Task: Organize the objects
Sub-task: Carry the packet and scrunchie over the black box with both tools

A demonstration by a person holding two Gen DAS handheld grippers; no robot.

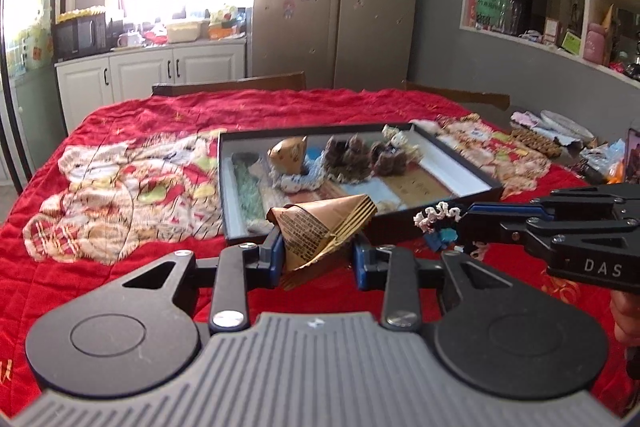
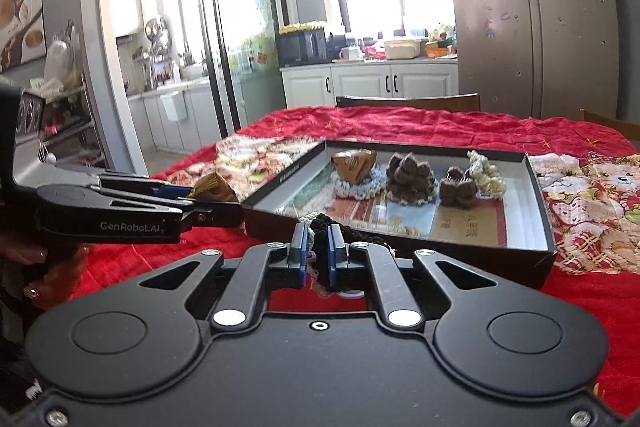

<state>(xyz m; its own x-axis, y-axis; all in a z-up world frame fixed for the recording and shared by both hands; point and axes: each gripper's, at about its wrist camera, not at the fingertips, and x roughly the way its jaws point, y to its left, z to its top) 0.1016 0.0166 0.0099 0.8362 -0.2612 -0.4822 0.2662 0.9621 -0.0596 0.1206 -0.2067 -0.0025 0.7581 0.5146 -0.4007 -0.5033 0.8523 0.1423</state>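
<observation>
- Here, in the left wrist view, the left gripper (image 1: 320,253) sat low in the centre of the frame, its blue pads pressed against the sides of a folded brown paper piece (image 1: 320,231) printed with dark characters; the piece stuck up and to the right above the fingers.
- At the right edge of the same frame the right gripper (image 1: 452,223) reached in from the side, closed on a small crocheted piece (image 1: 438,223) of white, black and blue yarn, just in front of the near wall of the box.
- The shallow black box (image 1: 486,183) lay open on the red quilt (image 1: 140,115) in the middle of the frame, holding another brown paper piece (image 1: 288,155), a pale blue crocheted ring (image 1: 304,179) and dark brown crocheted pieces (image 1: 352,155).
- In the right wrist view, the right gripper (image 2: 318,255) was lower centre, jaws nearly together around the dark yarn (image 2: 320,231); what hung beneath was hard to make out.
- At the left of that frame the left gripper (image 2: 212,195) carried the brown paper piece (image 2: 212,187), close to the near-left corner of the box (image 2: 536,195), and fingers of a hand (image 2: 36,259) showed under it.
</observation>
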